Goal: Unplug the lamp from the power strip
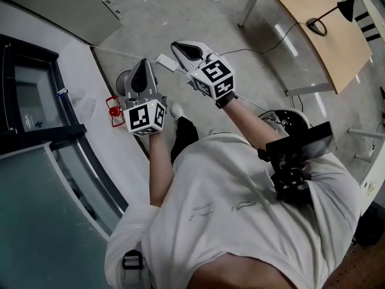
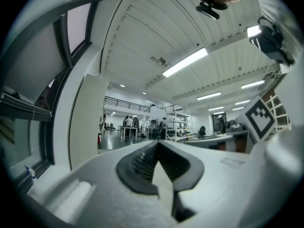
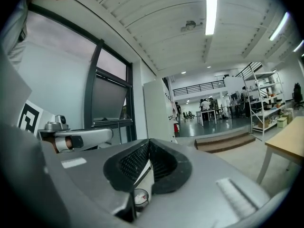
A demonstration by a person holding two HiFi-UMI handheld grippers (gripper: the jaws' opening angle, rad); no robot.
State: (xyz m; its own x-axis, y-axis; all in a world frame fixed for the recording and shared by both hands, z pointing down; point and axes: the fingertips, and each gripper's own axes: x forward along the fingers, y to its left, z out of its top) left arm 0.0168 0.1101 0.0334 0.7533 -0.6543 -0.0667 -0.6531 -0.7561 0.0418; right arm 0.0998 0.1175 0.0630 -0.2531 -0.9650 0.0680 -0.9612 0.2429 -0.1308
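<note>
Lamp stands on the surface, top right in head view; the white strip seems to lie on the floor. Left gripper view: left gripper closed, empty. Right gripper view: right gripper likewise. Best to pin the strip and pull the plug straight.

Wooden table; lamp looks matt.
</note>
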